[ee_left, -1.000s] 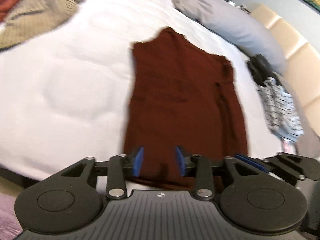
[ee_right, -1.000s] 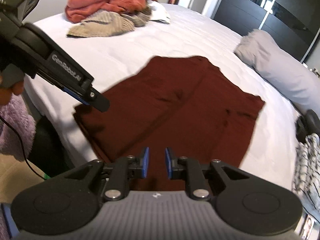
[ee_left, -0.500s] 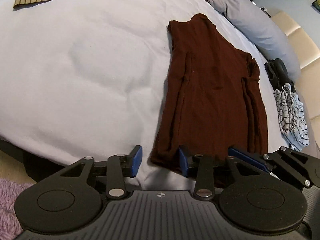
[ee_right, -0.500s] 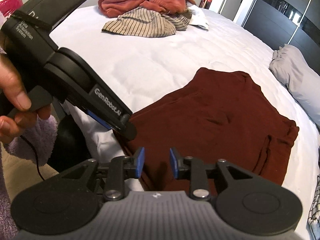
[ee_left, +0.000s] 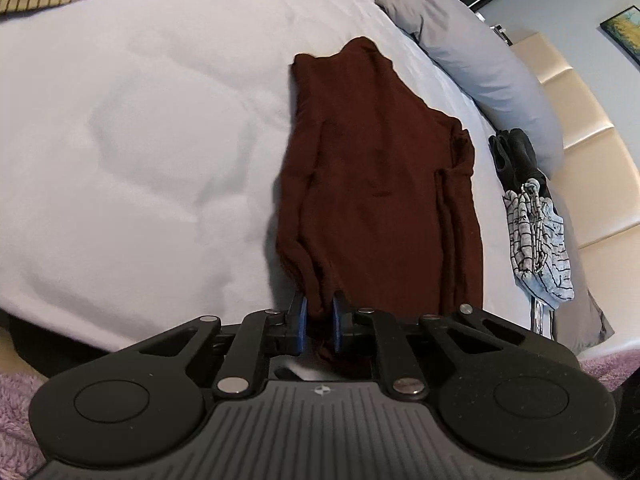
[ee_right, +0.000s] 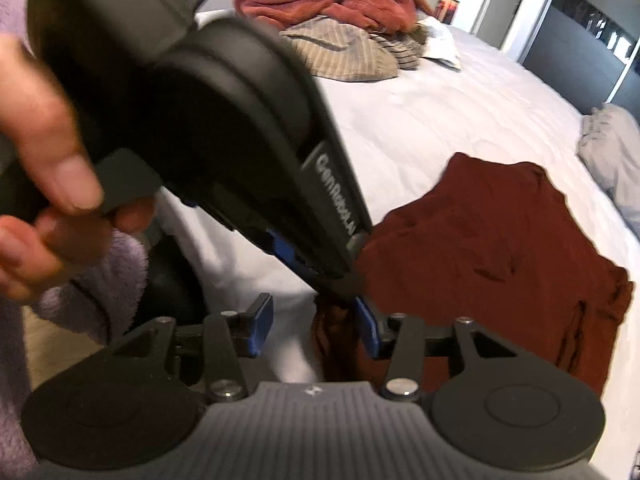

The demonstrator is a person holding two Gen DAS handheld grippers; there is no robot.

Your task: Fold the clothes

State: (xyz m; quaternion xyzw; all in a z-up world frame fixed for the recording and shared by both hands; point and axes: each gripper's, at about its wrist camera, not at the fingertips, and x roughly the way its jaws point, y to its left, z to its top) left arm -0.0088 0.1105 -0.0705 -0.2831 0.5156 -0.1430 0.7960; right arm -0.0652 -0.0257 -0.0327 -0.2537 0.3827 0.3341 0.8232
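Note:
A dark red garment lies flat on the white bed, sleeves folded in, its hem at the near edge. My left gripper is shut on the hem's near left corner; the cloth bunches between the blue pads. In the right wrist view the garment spreads to the right. My right gripper is open at the bed edge, with hanging red cloth just inside its right finger. The left gripper's body crosses above it, held by a hand.
A grey pillow lies at the far right. Black and checked clothes lie beside the garment by the beige headboard. A pile of red and striped clothes sits at the bed's far side. Purple rug below.
My left gripper moved right onto the hem corner and closed on it. My right gripper opened wider and came closer to the bed edge, under the left gripper.

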